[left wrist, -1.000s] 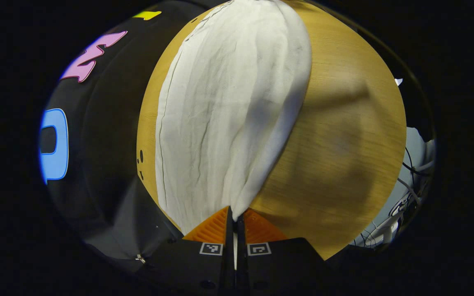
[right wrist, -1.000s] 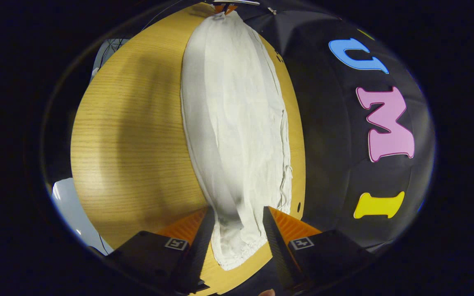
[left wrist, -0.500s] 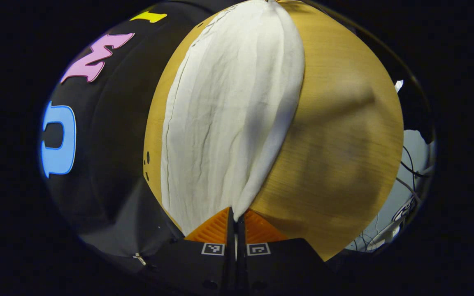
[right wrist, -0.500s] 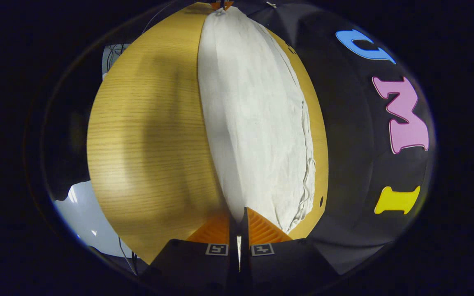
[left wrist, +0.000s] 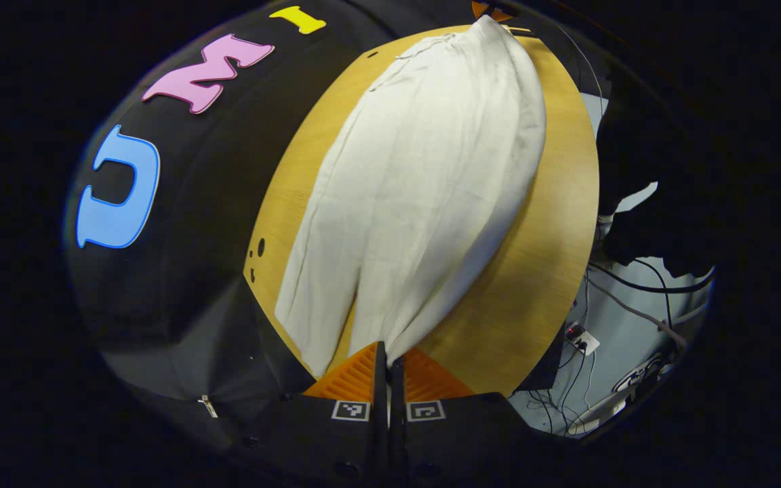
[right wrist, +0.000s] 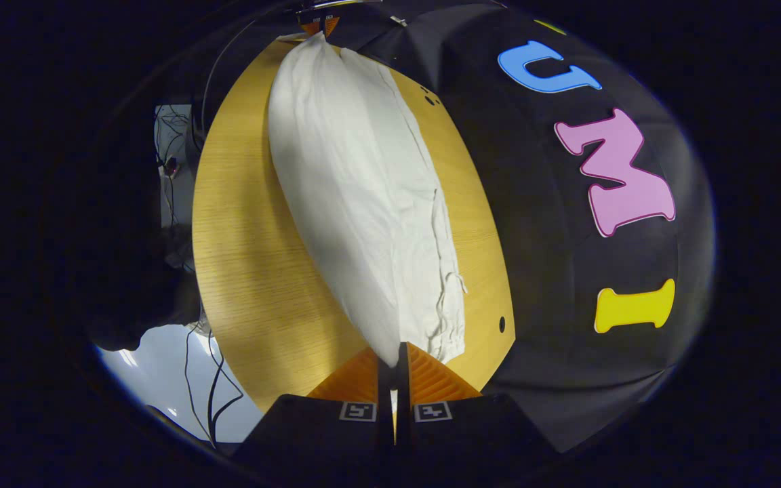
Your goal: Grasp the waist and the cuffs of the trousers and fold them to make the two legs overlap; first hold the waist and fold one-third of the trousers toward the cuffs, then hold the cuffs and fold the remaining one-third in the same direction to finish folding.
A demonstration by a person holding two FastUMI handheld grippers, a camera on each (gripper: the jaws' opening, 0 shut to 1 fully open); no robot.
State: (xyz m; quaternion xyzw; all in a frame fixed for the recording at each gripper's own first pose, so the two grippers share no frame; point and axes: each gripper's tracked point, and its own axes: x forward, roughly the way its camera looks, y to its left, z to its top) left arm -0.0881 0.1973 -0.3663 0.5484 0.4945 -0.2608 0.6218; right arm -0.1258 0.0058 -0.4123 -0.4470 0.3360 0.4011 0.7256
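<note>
The left gripper was clamped on one end of the trousers; the right gripper was pinched closed on the opposite end.

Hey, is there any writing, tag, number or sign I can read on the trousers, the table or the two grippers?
Trousers: no word, tag or brand to be seen.
Table: no text.
Square markers on the left gripper and on the right gripper: black-and-white coded patterns, no words or numbers.
</note>
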